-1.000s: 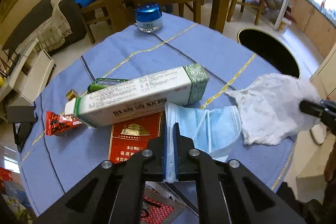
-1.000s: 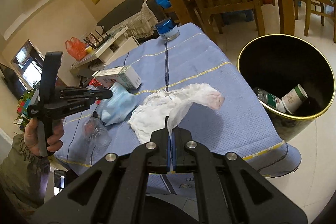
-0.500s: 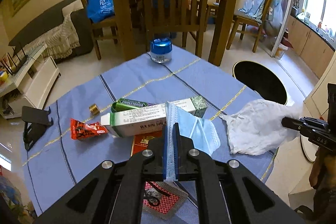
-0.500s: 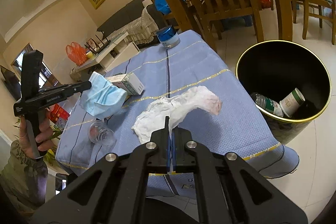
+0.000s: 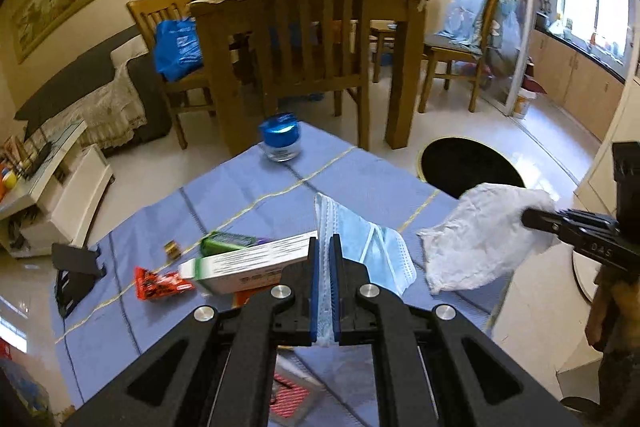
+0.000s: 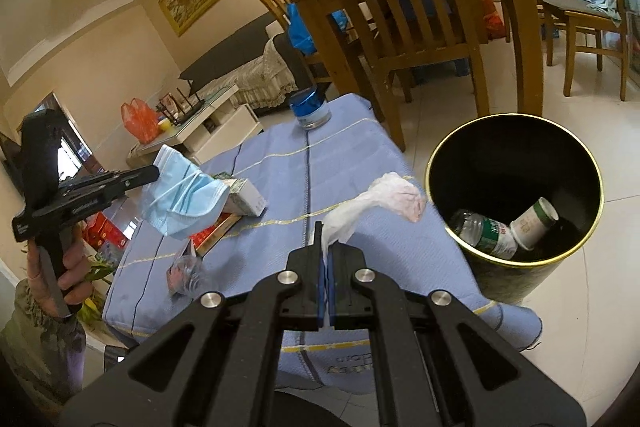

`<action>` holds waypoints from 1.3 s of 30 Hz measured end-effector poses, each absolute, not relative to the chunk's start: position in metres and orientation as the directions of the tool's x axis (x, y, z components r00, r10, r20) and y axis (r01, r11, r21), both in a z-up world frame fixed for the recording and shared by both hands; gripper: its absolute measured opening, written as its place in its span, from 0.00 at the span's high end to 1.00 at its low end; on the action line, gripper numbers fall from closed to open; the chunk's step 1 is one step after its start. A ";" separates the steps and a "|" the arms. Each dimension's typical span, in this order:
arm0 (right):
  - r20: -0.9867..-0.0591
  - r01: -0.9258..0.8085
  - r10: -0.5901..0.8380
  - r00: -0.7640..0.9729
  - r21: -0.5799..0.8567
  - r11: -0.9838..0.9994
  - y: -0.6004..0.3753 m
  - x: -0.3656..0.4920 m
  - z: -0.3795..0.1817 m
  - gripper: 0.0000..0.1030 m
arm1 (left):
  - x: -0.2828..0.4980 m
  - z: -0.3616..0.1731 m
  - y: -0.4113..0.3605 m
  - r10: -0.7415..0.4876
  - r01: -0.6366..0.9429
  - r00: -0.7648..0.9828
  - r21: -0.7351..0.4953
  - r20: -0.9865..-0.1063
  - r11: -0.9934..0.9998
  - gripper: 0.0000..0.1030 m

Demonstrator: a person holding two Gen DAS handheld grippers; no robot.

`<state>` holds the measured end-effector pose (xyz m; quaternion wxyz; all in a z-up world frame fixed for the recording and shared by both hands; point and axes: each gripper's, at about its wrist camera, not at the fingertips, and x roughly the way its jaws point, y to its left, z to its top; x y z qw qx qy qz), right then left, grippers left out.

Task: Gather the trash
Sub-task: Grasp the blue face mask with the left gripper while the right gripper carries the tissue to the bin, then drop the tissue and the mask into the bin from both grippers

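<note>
My left gripper (image 5: 325, 247) is shut on a blue face mask (image 5: 372, 251) and holds it above the blue tablecloth (image 5: 256, 183); the mask also shows in the right wrist view (image 6: 184, 195). My right gripper (image 6: 326, 247) is shut on a white crumpled tissue (image 6: 384, 195), lifted off the table beside the black bin (image 6: 516, 155). The tissue also shows in the left wrist view (image 5: 480, 235). The bin holds a plastic bottle (image 6: 484, 231) and a paper cup (image 6: 534, 223).
On the table lie a white-green box (image 5: 248, 263), a green pack (image 5: 228, 241), a red wrapper (image 5: 160, 283), a red carton (image 6: 212, 231), a crushed clear cup (image 6: 188, 273) and a blue-lidded jar (image 5: 280, 139). Wooden chairs (image 5: 308, 27) and a dining table stand behind.
Both grippers have risen. The mask has come up off the table in my left gripper, and the tissue has lifted clear of the cloth and moved toward the bin.
</note>
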<state>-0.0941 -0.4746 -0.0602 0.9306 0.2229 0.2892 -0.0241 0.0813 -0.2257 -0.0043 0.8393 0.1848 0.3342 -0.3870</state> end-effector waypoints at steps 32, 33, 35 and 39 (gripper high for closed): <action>-0.528 0.528 -0.200 0.825 0.597 0.604 -0.676 -0.193 -0.098 0.05 | 0.050 -0.014 -0.411 -0.545 0.905 0.309 0.064 -0.779 0.422 0.96; -0.542 0.542 -0.216 0.812 0.562 0.625 -0.672 -0.196 -0.101 0.05 | 0.050 -0.013 -0.421 -0.547 0.907 0.307 0.065 -0.779 0.416 0.96; -0.563 0.581 -0.264 0.783 0.512 0.633 -0.668 -0.203 -0.108 0.05 | 0.049 -0.010 -0.441 -0.550 0.909 0.309 0.070 -0.776 0.412 0.92; -0.568 0.556 -0.211 0.795 0.545 0.628 -0.668 -0.206 -0.128 0.05 | 0.044 0.000 -0.454 -0.572 0.908 0.326 0.080 -0.752 0.412 0.40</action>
